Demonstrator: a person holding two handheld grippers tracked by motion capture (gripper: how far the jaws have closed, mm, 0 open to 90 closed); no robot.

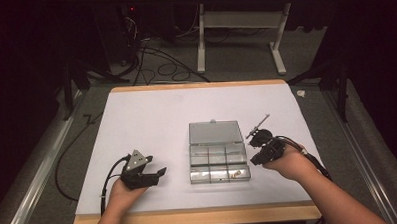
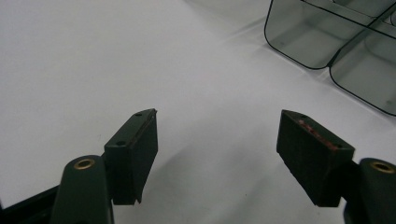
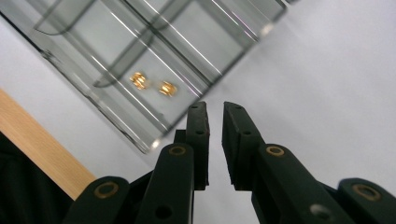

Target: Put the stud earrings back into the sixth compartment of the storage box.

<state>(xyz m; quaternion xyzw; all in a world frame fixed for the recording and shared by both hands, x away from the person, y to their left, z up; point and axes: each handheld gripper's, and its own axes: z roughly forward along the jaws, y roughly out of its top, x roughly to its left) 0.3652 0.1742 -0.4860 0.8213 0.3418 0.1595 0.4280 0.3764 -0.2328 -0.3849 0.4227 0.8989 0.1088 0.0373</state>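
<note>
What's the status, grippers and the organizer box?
Left gripper open, empty. Right gripper nearly shut, empty. Organizer box open, two brass inserts in a compartment. Nothing blocking.

Organizer box (image 2: 327,37) cut off, top edge

My right tongs (image 3: 214,116), nearly closed and empty, hover beside the clear compartment box (image 3: 93,88) holding two brass inserts (image 3: 153,84).
</note>
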